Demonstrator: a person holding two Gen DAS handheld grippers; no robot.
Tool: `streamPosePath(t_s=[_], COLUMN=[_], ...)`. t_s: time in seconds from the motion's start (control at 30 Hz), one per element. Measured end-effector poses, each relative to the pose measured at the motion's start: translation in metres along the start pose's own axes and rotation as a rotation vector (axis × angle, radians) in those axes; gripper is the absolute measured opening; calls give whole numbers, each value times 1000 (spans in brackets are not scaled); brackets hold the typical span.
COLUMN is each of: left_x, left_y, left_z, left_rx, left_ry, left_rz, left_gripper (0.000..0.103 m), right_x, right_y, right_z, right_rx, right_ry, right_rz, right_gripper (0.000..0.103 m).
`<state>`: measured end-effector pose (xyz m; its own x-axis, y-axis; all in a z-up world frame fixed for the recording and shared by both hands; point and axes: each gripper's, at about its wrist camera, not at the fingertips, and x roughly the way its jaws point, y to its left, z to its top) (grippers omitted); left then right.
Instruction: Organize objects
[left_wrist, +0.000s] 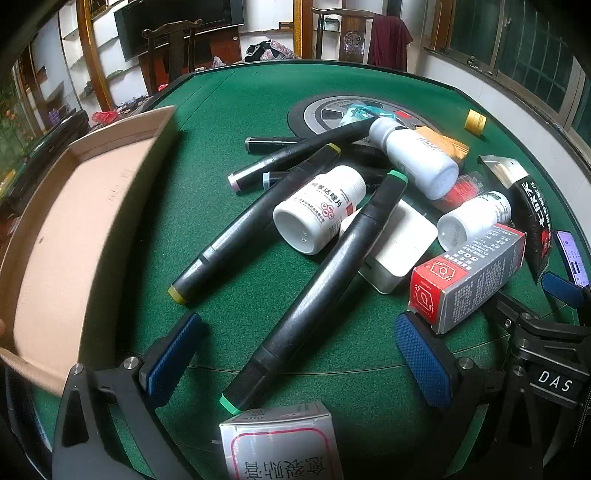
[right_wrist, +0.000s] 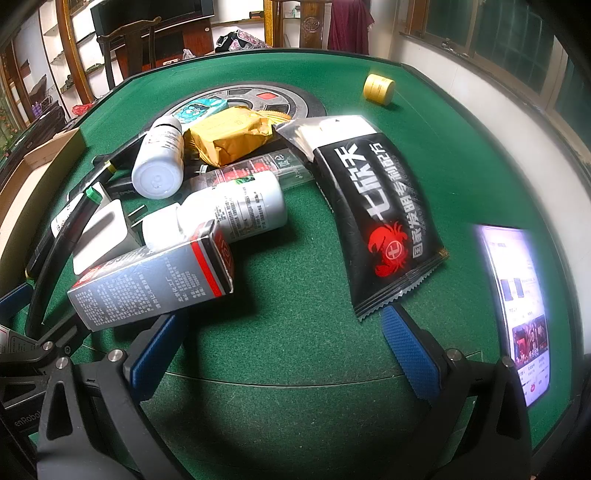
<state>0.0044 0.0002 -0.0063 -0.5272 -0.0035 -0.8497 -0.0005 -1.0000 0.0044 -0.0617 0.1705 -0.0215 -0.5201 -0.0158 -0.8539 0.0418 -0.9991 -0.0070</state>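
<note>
We see white printed carton (left_wrist: 279, 441) cut off at bottom edge (text unreadable). Both claws, left claw (left_wrist: 301, 363) and right claw (right_wrist: 286, 352), apart, empty. Cluttered pile mid green felt bench (right_wrist: 443, 147); wooden chairs behind.

A green felt surface (left_wrist: 258, 96) with a round grey mechanism (right_wrist: 295, 99) set into its centre. A lit smartphone (right_wrist: 524, 306) lies on the felt near the right edge. Beyond the surface stand dark wooden chairs (left_wrist: 173, 48), one (left_wrist: 354, 33) draped with a dark red garment (left_wrist: 389, 40). A large dark television (left_wrist: 177, 22) hangs on the far wall, and dark windows (left_wrist: 517, 40) run along the right.
</note>
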Motion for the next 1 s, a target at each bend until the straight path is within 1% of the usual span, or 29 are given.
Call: streamPosePath(t_s=[0.83, 0.87, 1.0], left_x=[0, 15, 22], left_y=[0, -3, -1], left_z=[0, 5, 13], left_rx=[0, -1, 8], left_ry=[0, 0, 4], left_rz=[0, 0, -12], left_gripper=[102, 102, 102], right_x=[-1, -1, -1], right_y=[0, 0, 0], right_z=[0, 0, -1], right_rx=[0, 0, -1], right_ry=[0, 0, -1], right_rz=[0, 0, 1], right_gripper=[103, 103, 103])
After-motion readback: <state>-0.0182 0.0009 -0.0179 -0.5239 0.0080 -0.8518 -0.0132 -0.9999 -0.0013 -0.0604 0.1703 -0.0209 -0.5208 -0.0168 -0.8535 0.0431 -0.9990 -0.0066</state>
